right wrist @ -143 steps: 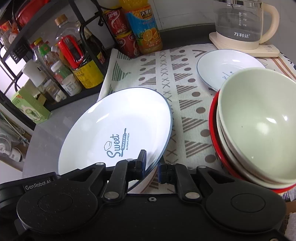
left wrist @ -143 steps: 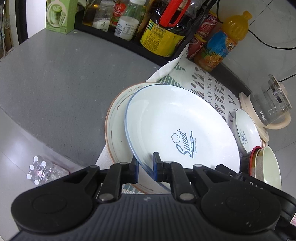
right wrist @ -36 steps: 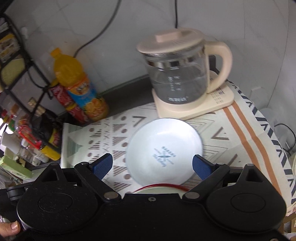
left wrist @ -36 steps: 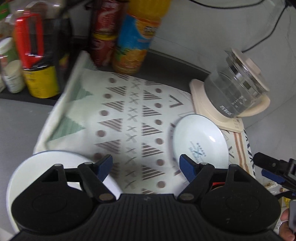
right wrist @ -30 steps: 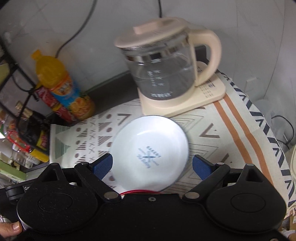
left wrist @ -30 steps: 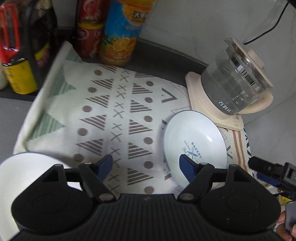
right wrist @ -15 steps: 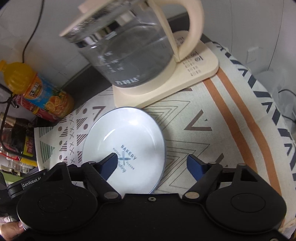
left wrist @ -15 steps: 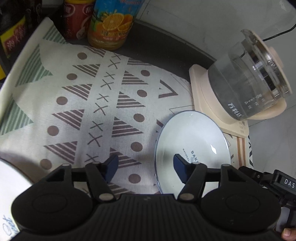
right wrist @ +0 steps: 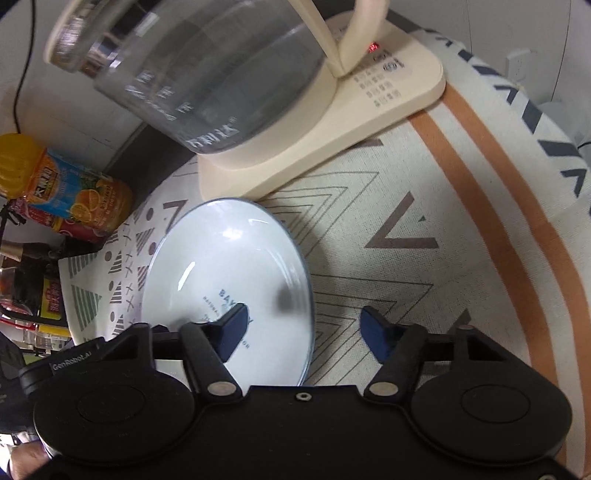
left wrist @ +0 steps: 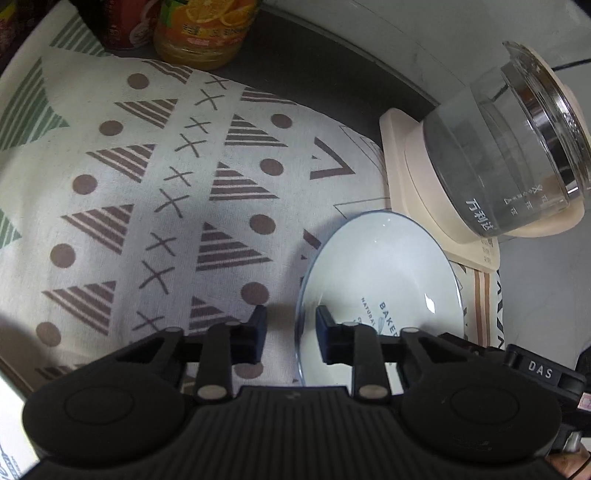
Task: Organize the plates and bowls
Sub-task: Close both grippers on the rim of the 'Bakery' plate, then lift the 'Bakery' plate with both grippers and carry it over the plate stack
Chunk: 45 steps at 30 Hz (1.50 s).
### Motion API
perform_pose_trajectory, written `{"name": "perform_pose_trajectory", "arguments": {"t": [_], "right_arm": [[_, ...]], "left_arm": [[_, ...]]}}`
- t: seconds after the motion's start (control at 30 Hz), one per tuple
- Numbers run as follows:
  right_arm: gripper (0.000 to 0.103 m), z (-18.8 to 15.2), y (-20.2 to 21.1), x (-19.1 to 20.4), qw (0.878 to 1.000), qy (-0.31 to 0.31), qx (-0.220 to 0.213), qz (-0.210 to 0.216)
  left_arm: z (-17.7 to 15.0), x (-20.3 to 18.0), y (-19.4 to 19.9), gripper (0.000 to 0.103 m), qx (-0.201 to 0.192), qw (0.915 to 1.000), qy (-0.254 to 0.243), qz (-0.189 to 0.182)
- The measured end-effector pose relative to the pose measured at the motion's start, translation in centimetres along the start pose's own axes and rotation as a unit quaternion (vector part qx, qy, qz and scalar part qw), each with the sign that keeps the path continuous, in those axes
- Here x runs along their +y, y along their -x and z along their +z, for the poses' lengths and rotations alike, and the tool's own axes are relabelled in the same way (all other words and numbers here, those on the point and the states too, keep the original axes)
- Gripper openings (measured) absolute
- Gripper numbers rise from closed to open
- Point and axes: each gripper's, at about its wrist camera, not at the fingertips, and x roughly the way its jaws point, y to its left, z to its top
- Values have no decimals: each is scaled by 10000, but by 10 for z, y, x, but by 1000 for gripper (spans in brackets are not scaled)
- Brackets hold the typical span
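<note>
Between the fingers of our left claw (left wrist: 288, 328) stands the left rim of the plate (left wrist: 384, 280); the jaws are closing on it, one finger outside on the cloth (left wrist: 155, 177), the other over the plate's inside, pads not yet pressing. Our right claw (right wrist: 304, 325) straddles the plate's right rim, its jaws also closing, a clear gap at each pad. The plate lies flat on the cloth. Beyond both claws the kettle (right wrist: 207, 70) sits on its base. Ahead of the left claw, to the left, stands a juice bottle (left wrist: 203, 29).
</note>
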Motion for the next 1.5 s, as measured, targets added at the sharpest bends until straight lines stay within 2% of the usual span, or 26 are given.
{"name": "perform_pose_trajectory", "arguments": {"t": [0.1, 0.17, 0.23, 0.37, 0.43, 0.5, 0.7, 1.1, 1.5], "right_arm": [[57, 2, -2, 1, 9999, 81, -17, 66], [50, 4, -3, 3, 9998, 182, 4, 96], [31, 4, -8, 4, 9995, 192, 105, 226], [25, 2, -10, 7, 9990, 385, 52, 203], [14, 2, -8, 3, 9990, 407, 41, 176], [11, 1, -5, 1, 9988, 407, 13, 259], [9, -1, 12, 11, 9965, 711, -187, 403], [9, -3, 39, 30, 9939, 833, -377, 621], [10, -23, 65, 69, 9903, 968, -742, 670]], "left_arm": [[-1, -5, -4, 16, 53, 9999, -85, -85], [-2, -7, -6, 14, 57, 9999, -93, -87], [-2, -6, -6, 11, 25, 9999, -96, -81], [-3, -6, -2, 10, -60, 9999, -108, -65], [-5, -8, 4, 10, -154, 9998, -141, -43], [-4, -6, 9, 10, -191, 9998, -31, -50], [1, -13, 30, 10, -424, 9990, -145, -44], [4, -18, 66, 10, -682, 9976, -126, -12], [-3, 13, 109, 10, -869, 9955, -303, -233]]}}
